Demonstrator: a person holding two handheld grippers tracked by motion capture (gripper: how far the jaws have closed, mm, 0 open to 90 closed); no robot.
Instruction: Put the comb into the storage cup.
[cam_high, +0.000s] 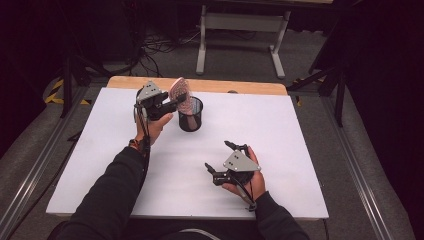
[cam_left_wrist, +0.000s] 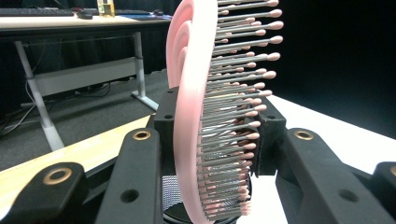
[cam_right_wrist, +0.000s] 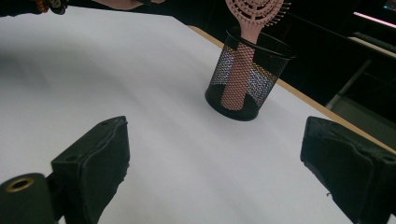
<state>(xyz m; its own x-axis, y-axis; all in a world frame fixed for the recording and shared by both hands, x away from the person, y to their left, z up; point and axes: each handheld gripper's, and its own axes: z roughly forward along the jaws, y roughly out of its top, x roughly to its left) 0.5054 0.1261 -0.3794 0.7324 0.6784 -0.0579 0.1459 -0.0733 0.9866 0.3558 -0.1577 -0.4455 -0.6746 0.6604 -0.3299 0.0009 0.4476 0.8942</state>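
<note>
- Two grippers work over the white table (cam_high: 125, 165), one in each hand.
- Left gripper (cam_high: 172, 101), at about 11 o'clock on the table in the high view, is clamped on the head of a pink hairbrush (cam_high: 178, 91); in its own view the black jaws press on the brush (cam_left_wrist: 196, 116) from both sides.
- Brush handle stands inside a black mesh cup (cam_high: 190, 116), which sits just at 3 o'clock of the left hand (cam_high: 155, 125).
- From the right gripper view the cup (cam_right_wrist: 250, 77) stands upright near the table's far wooden edge, the handle (cam_right_wrist: 238, 77) leaning within it.
- Right gripper (cam_high: 217, 155), at 5 o'clock of the cup and well apart from it, has its jaws spread wide with nothing between them.
</note>
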